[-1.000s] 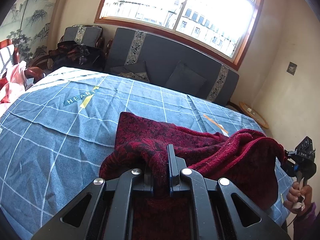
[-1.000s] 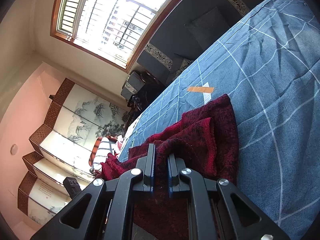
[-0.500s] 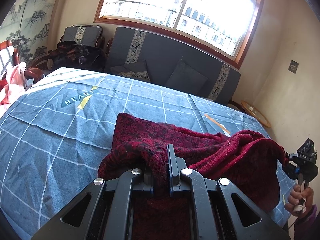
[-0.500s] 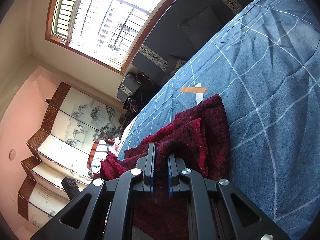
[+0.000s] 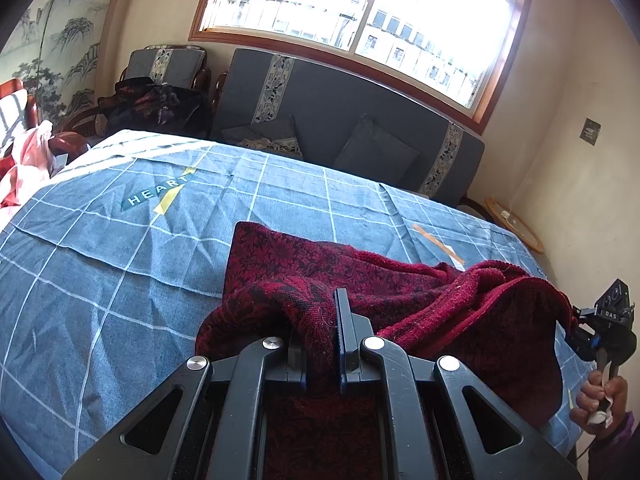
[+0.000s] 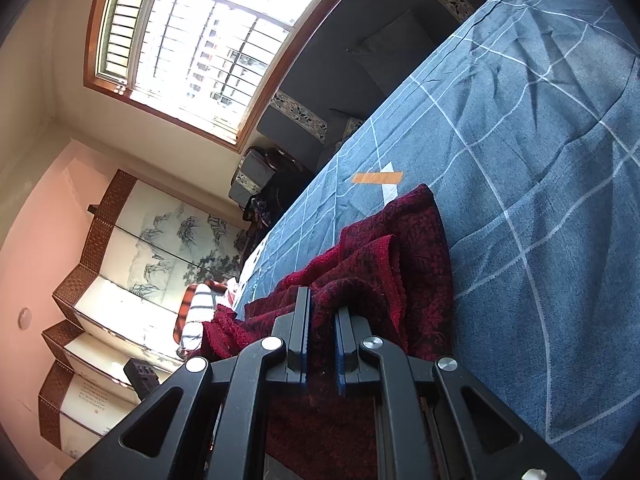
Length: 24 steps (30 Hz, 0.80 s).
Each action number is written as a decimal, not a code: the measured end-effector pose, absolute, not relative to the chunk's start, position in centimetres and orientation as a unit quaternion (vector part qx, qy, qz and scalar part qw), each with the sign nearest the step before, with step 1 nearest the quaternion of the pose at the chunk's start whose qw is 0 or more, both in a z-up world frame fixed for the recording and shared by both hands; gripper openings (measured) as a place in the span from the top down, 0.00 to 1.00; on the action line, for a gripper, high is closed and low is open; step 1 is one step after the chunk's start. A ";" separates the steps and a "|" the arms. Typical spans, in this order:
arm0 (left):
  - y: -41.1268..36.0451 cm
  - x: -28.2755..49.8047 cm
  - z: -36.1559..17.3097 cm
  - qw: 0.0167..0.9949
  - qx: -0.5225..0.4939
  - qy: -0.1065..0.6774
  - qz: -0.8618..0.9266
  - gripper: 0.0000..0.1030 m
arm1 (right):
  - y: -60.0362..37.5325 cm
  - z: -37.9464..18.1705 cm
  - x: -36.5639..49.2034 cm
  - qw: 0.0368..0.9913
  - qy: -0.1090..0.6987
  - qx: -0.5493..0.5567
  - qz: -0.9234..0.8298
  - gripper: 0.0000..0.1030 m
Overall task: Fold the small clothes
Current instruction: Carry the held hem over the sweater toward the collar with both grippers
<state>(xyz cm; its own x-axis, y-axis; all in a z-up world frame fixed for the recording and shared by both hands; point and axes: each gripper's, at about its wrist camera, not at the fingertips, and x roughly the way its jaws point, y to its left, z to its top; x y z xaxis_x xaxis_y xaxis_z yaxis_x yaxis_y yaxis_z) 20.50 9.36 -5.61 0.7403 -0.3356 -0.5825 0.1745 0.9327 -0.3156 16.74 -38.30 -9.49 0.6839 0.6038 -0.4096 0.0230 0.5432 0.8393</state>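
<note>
Lying rumpled on the near part of a blue checked bedsheet, the dark red patterned knit garment is lifted at 2 near edges: left gripper & right gripper, jaws of both clamped on its fabric.

Garment: dark red knit, fuzzy, matt. Bedsheet: blue woven cotton-like cloth, creased, matt. Left gripper: matt black plastic, shiny metal pins. Window frame: varnished wood.

Probably a home living room: cushioned sofa, painted folding screen.
</note>
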 end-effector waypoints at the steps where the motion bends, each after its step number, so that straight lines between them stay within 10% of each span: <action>1: 9.4 20.5 -5.7 0.925 -0.121 0.334 -0.138 0.90 | -38.3 -9.5 16.8 0.803 0.355 0.443 0.179 0.89; 24: 9.3 21.3 -6.1 0.922 -0.125 0.343 -0.132 0.90 | -38.5 -11.0 16.6 0.792 0.359 0.465 0.166 0.89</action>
<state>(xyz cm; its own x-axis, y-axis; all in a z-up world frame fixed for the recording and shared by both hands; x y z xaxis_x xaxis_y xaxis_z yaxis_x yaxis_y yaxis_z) 21.26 9.32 -6.11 0.7297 -0.3289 -0.5995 0.1578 0.9340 -0.3204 16.55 -38.54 -10.96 0.6866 0.5972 -0.4147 0.0721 0.5117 0.8561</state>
